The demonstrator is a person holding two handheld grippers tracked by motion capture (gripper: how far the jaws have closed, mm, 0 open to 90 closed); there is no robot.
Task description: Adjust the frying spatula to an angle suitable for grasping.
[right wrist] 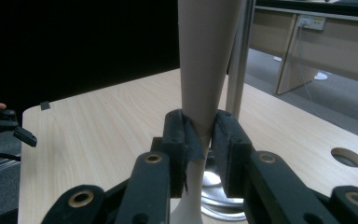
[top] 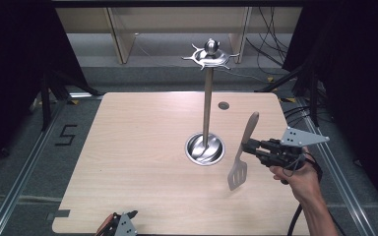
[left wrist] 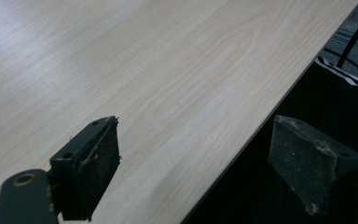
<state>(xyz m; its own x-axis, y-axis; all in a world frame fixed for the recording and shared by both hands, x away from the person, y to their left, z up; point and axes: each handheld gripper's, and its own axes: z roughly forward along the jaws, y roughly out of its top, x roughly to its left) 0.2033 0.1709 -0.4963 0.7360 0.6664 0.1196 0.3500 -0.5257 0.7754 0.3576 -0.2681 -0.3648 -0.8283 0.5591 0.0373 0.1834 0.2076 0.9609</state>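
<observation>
Your right gripper (top: 247,146) held the spatula (top: 242,152) with its jaws clenched on the narrow part of the handle, where it widens upward above the jaws. The slotted blade hung below the jaws, off the counter (top: 142,147), and the handle rose past them, tilted slightly. Just beyond the jaws stood the utensil stand (top: 206,105), its pole upright behind the handle and its round base partly hidden under them. Your left gripper (left wrist: 193,163) had its jaws released, straddling the counter's edge with nothing between them.
</observation>
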